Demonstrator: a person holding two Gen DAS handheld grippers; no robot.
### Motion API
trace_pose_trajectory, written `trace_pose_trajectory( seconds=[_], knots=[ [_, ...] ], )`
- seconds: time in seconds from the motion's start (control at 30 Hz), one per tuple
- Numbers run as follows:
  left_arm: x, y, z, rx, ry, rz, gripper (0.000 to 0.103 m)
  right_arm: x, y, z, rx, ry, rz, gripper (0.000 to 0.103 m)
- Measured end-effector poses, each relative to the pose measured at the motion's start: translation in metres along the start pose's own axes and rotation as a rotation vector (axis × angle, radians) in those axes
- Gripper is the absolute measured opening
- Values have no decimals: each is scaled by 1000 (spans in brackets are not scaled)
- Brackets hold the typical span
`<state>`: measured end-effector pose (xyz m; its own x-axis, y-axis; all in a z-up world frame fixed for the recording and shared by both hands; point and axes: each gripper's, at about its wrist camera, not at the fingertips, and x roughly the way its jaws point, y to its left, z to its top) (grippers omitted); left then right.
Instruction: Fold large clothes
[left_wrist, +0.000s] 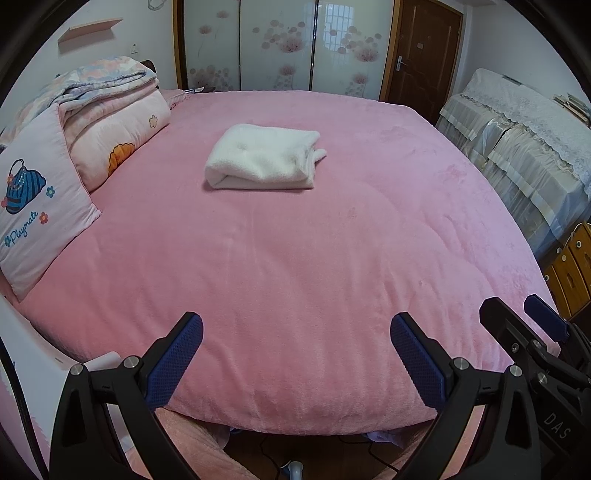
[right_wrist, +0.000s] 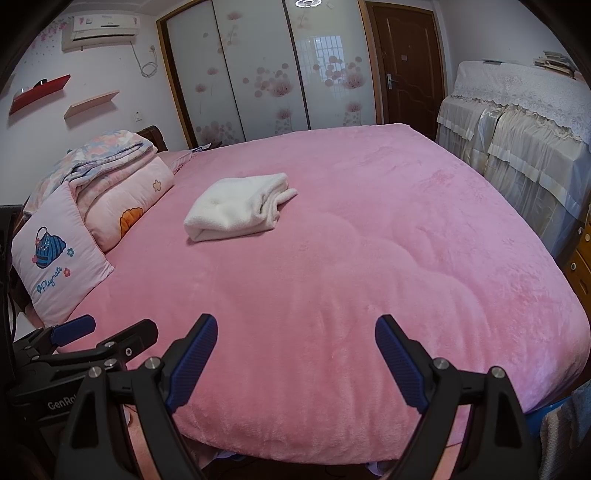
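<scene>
A white fleece garment lies folded into a thick rectangle near the middle of the pink bed, also seen in the right wrist view as the same white bundle. My left gripper hovers open over the bed's near edge, far short of the garment, with nothing between its blue pads. My right gripper is open too, empty, beside the left one over the same edge. In the left wrist view the right gripper shows at the lower right; in the right wrist view the left gripper shows at the lower left.
A pink pillow and stacked folded quilts sit at the bed's left. Lace-covered furniture lines the right side, with wooden drawers nearer. A sliding wardrobe and a brown door stand behind the bed.
</scene>
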<state>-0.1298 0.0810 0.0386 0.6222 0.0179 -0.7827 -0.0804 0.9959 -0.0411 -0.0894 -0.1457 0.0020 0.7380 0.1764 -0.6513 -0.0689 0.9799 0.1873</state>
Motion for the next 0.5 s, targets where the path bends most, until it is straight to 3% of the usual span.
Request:
trace_pose_trajectory(
  seconds=[0.5],
  knots=[
    [2, 1, -1, 1, 8, -1, 101, 0, -1, 0, 1, 1, -3, 88]
  ],
)
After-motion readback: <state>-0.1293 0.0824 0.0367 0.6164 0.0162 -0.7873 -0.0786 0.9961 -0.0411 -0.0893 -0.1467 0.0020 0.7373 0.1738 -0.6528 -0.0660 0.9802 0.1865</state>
